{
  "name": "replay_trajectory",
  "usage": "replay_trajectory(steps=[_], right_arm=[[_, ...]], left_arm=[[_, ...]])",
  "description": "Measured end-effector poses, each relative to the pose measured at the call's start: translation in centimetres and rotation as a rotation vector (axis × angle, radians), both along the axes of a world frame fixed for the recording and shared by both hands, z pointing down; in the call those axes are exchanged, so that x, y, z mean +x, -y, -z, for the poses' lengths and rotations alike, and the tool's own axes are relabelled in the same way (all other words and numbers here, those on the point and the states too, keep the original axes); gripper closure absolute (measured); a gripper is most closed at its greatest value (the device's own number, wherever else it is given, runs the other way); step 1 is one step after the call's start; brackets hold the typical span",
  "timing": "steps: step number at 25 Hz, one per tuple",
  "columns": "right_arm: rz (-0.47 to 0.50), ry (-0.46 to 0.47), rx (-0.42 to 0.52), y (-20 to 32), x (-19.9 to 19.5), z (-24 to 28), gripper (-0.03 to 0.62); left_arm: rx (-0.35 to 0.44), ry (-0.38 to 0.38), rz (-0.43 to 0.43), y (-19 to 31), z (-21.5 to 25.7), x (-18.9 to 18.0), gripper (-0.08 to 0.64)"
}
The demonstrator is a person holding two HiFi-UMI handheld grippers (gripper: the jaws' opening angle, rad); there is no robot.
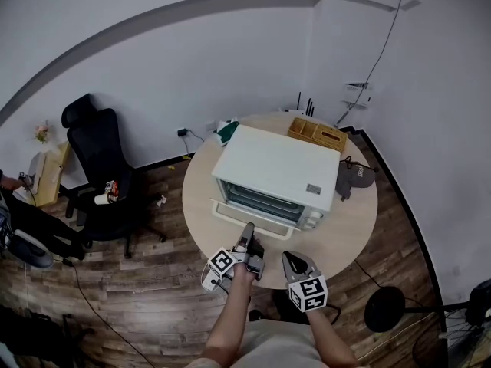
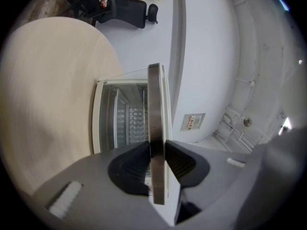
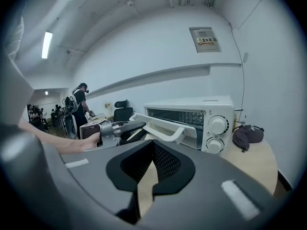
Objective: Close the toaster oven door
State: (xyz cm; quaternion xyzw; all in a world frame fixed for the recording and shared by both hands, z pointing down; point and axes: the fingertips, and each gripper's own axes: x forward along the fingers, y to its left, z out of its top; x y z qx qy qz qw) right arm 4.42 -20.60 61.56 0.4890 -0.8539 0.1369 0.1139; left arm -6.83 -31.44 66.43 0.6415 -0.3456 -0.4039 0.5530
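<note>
A white toaster oven (image 1: pixel 280 171) stands on the round table (image 1: pixel 349 232), its glass door (image 1: pixel 253 211) hanging part open toward me. My left gripper (image 1: pixel 247 240) reaches the door's front edge; in the left gripper view the handle bar (image 2: pixel 154 104) runs between the two pads, and the gripper (image 2: pixel 157 150) is shut on it. The right gripper view shows the oven (image 3: pixel 201 114), its white door handle (image 3: pixel 165 131) and my left gripper (image 3: pixel 120 128) at that handle. My right gripper (image 1: pixel 290 257) hovers over the table's near edge, right of the left one, shut (image 3: pixel 152 152) and holding nothing.
A wooden organiser box (image 1: pixel 317 133) and a green item (image 1: pixel 227 131) sit behind the oven, a dark pouch (image 1: pixel 354 176) to its right. A black office chair (image 1: pixel 96 159) stands left of the table, a round stand base (image 1: pixel 387 309) on the floor at right. A person (image 3: pixel 81 104) stands far off.
</note>
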Motion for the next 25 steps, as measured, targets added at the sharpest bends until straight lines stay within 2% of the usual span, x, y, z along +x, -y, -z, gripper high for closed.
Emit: replay_trajectory(steps=[13, 25], right_arm=[[-0.019, 0.028, -0.02, -1.4, 0.8, -1.1, 0.592], [-0.033, 0.028, -0.028, -1.0, 1.9, -1.7, 0.592]], left_arm=[[-0.001, -0.022, 0.011, 1.1, 0.9, 0.4, 0.402], [-0.002, 0.005, -0.012, 3.2, 1.6, 1.1, 0.402]])
